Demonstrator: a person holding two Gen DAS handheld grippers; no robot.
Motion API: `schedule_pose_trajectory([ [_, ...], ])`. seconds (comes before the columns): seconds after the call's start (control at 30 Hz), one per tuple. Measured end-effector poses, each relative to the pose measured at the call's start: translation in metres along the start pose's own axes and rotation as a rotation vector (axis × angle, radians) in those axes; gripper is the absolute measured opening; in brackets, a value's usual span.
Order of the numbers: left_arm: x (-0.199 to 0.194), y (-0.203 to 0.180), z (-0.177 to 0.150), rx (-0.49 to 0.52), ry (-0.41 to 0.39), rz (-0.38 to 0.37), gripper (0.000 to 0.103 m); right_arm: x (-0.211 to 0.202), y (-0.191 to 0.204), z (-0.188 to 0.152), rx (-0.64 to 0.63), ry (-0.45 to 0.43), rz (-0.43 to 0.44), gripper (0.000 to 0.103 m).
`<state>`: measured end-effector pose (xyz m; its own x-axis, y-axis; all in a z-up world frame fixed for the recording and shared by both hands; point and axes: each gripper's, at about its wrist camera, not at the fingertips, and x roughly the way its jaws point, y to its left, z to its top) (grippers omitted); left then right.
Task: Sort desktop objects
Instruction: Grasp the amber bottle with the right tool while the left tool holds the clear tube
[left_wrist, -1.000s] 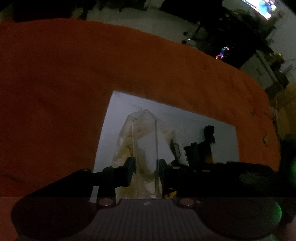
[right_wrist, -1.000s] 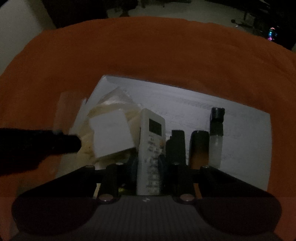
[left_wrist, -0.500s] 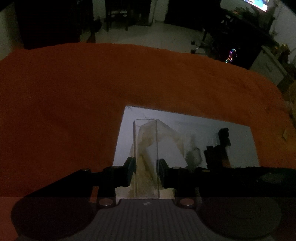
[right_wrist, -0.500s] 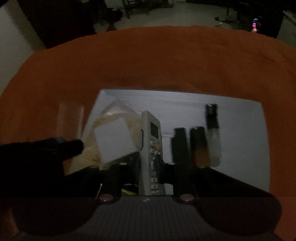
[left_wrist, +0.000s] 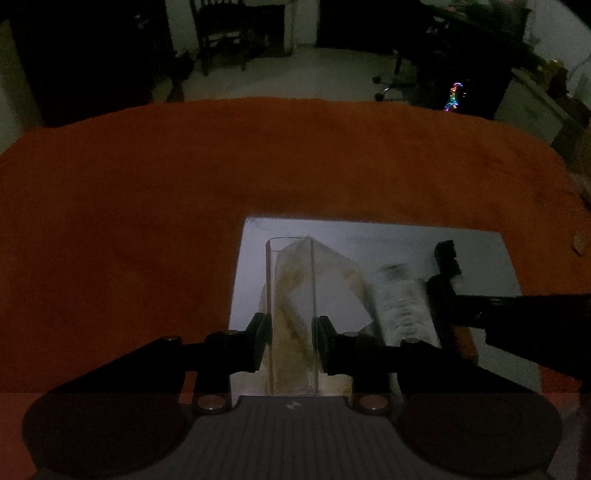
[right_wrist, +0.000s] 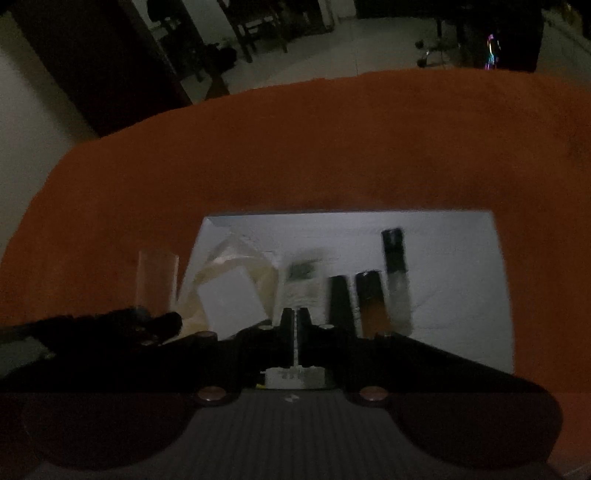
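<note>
Dim, grainy, fisheye-warped, motion-blurred frames

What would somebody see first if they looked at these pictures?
The big orange cloth over the table, with a white sheet lying on it, stands out first. Next comes the clear plastic box pinched in the left gripper, sticking straight out in front of a crinkly bag. On the sheet's right part, small dark bottles lie side by side.

Surface: orange cloth-covered table (right_wrist: 332, 147)
Directly on it: white sheet (right_wrist: 454, 295)
On the sheet: crumpled clear plastic bag (left_wrist: 343, 280), blurred white remote (right_wrist: 303, 284), three dark-capped tubes side by side (right_wrist: 369, 299)
</note>
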<state>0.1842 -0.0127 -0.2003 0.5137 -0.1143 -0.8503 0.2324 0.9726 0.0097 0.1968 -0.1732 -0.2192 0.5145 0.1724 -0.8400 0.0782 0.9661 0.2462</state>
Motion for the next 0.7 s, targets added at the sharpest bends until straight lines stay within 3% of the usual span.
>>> schedule_pose_trajectory([
  [0.3, 0.002, -0.008, 0.000, 0.002, 0.016, -0.006, 0.025, 0.024, -0.016, 0.000, 0.060, 0.078, 0.016, 0.010],
  [0.37, 0.003, -0.007, -0.002, -0.002, 0.021, -0.010, 0.025, 0.029, -0.018, -0.004, 0.053, 0.085, 0.004, 0.022],
  [0.47, 0.004, -0.006, -0.003, -0.014, 0.025, -0.019, 0.025, 0.032, -0.021, -0.004, 0.025, 0.080, -0.034, 0.032],
  [0.57, 0.004, -0.005, -0.003, -0.016, 0.021, -0.024, 0.025, 0.031, -0.028, -0.002, 0.013, 0.061, -0.085, 0.038],
  [0.7, 0.003, -0.004, -0.005, -0.021, 0.016, -0.034, 0.025, 0.036, -0.040, 0.002, -0.007, 0.075, -0.113, 0.039],
])
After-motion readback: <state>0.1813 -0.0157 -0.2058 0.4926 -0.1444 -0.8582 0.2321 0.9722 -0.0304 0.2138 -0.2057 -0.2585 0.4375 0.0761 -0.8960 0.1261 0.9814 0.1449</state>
